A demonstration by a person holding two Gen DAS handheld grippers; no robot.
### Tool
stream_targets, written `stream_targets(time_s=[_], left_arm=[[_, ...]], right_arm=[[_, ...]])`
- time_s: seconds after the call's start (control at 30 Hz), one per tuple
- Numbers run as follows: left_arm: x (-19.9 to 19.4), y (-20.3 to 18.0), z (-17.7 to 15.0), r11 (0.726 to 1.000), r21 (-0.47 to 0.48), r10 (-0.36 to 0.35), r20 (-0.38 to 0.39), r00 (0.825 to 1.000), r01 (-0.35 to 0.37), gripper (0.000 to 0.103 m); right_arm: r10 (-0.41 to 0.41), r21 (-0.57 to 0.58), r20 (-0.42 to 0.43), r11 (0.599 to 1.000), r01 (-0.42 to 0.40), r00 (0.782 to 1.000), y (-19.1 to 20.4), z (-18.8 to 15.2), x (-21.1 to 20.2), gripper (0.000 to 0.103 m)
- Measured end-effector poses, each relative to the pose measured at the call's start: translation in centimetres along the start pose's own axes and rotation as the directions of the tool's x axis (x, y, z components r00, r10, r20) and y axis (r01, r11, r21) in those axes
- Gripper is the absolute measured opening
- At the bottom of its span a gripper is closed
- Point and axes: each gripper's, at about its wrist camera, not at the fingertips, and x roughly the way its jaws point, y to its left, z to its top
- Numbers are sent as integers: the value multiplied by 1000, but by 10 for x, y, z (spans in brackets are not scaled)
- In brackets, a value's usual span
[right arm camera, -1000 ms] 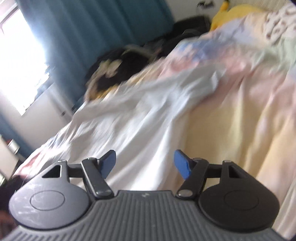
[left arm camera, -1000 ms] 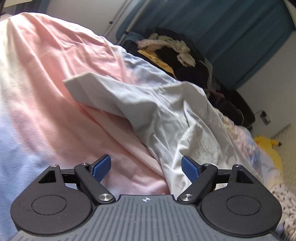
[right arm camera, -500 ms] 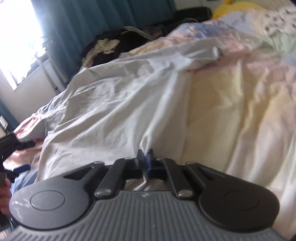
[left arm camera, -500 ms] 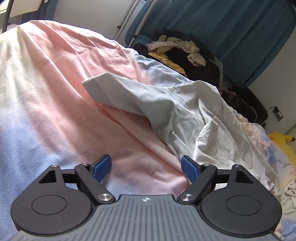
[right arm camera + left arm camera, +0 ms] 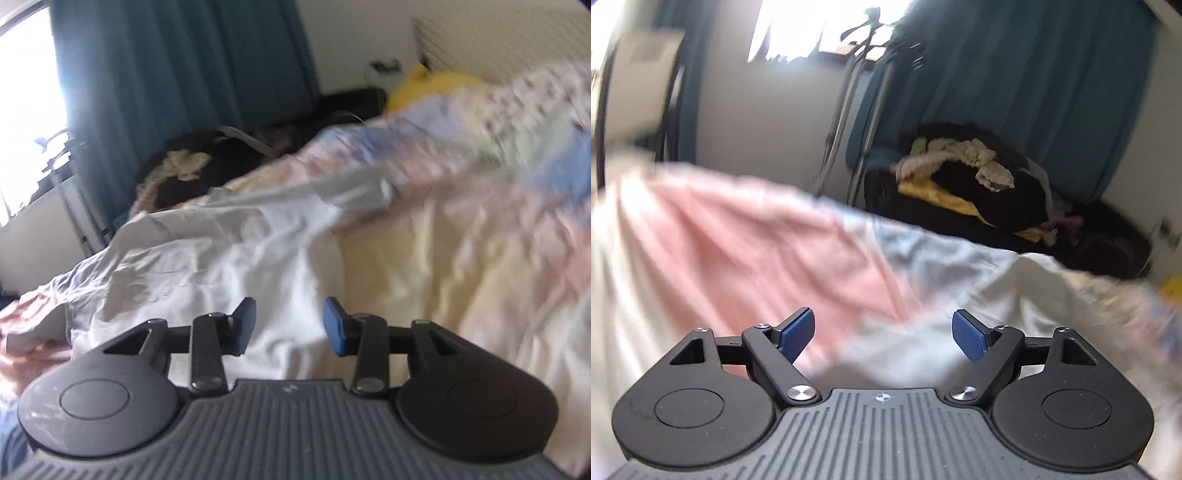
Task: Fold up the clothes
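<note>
A white garment (image 5: pixel 229 251) lies crumpled across the bed, one sleeve (image 5: pixel 362 192) stretched toward the far right. My right gripper (image 5: pixel 289 326) hovers over its near edge, open, with white cloth showing between the blue pads but not held. In the left wrist view the same white garment (image 5: pixel 1015 295) lies blurred at right over the pink and pale blue bedcover (image 5: pixel 738 240). My left gripper (image 5: pixel 884 334) is open just above the garment's corner, nothing gripped.
A dark pile of clothes (image 5: pixel 979 184) with yellow and cream pieces sits beyond the bed by a teal curtain (image 5: pixel 1015 74). A yellow plush toy (image 5: pixel 436 85) lies near the patterned quilt (image 5: pixel 498 155). A bright window (image 5: pixel 22 110) is at left.
The right gripper, shut on the white garment half a second ago, has let go and opened. The left gripper has tilted up and moved forward over the sleeve; both views are motion-blurred.
</note>
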Motion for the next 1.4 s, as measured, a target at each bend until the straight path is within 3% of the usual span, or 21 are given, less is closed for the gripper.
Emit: stream_targets(time_s=[0.07,0.13,0.23,0.43,0.6,0.67,0.73,0.87,1.03,1.13,1.2,1.3,1.37,1.4], left_arm=[[13,-4,3,992,121,25,15,1000,-27,71],[26,-1,-4,993,110,-35,-67,997,43,57],[41,-5,-16,986,98,-114,-185,976,134,40],[37,-20,-34,960,154,-180,-302,936,235,40],[29,-12,-31,934,181,-237,-327,915,307,42],[33,-4,-25,947,121,-249,-307,919,298,47],[38,5,-19,956,61,-260,-286,922,289,62],[47,23,-7,961,-62,-278,-242,930,271,62],[58,45,7,944,-214,-292,-184,939,251,61],[81,48,4,955,-255,-210,-213,954,153,60],[96,49,-2,957,-262,-191,-248,950,124,60],[95,49,0,943,-283,-247,-235,940,177,57],[95,48,0,918,-309,-333,-261,906,248,53],[95,45,-1,915,-303,-354,-282,892,267,32]], right_arm=[[58,-35,-5,998,-58,998,9,-2,7,42],[102,-60,-25,993,-103,994,18,-5,14,42],[133,-76,-57,988,-137,990,27,-9,23,42],[136,-49,-125,988,-143,983,27,-15,34,42],[147,-23,-165,988,-153,975,29,-19,41,42],[155,-8,-174,987,-159,973,29,-21,43,42],[164,11,-182,986,-165,970,28,-23,44,42],[187,57,-194,982,-180,963,25,-23,46,43],[204,74,-206,979,-192,957,28,-24,45,44],[205,82,-210,978,-192,956,27,-25,46,44],[205,85,-213,978,-191,955,28,-25,46,44],[205,86,-216,978,-190,955,26,-25,46,44],[205,84,-218,978,-191,954,26,-25,46,44],[205,84,-219,978,-191,954,26,-25,46,44]])
